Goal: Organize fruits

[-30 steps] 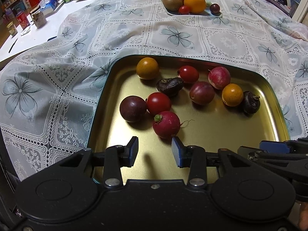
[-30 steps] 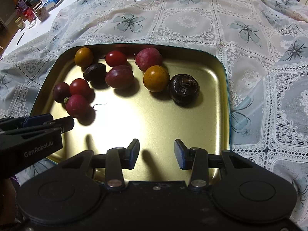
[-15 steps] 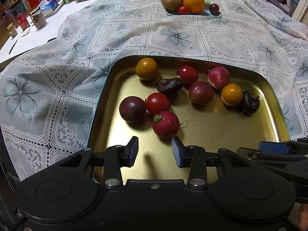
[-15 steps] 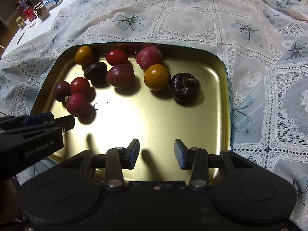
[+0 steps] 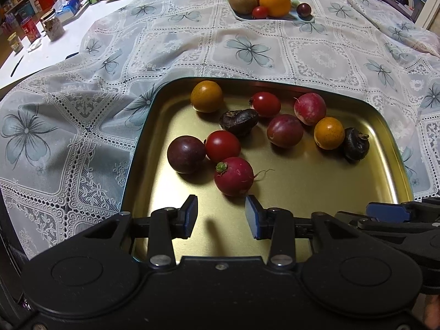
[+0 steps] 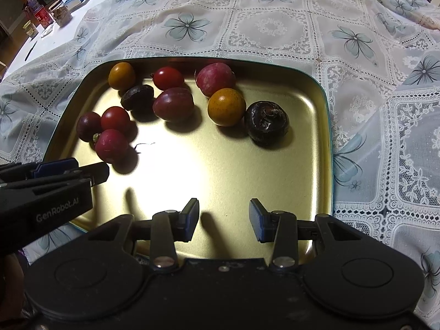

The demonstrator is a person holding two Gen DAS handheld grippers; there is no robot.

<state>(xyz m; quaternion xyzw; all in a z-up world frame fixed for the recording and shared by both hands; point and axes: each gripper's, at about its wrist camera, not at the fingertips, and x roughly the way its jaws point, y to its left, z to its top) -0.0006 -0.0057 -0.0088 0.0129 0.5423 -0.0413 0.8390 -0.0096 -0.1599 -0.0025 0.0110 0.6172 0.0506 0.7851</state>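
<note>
Lying in the gold tray [image 5: 390, 126], the near radish [image 5: 233, 176] sits just ahead of the left gripper [image 5: 221, 216], stem leftward, root tail rightward; jaws apart, empty. Right gripper [image 6: 224, 220], also apart and empty, is farther off.

nine fruits [image 5: 285, 130], two trays [image 5: 379, 115], perhaps
</note>
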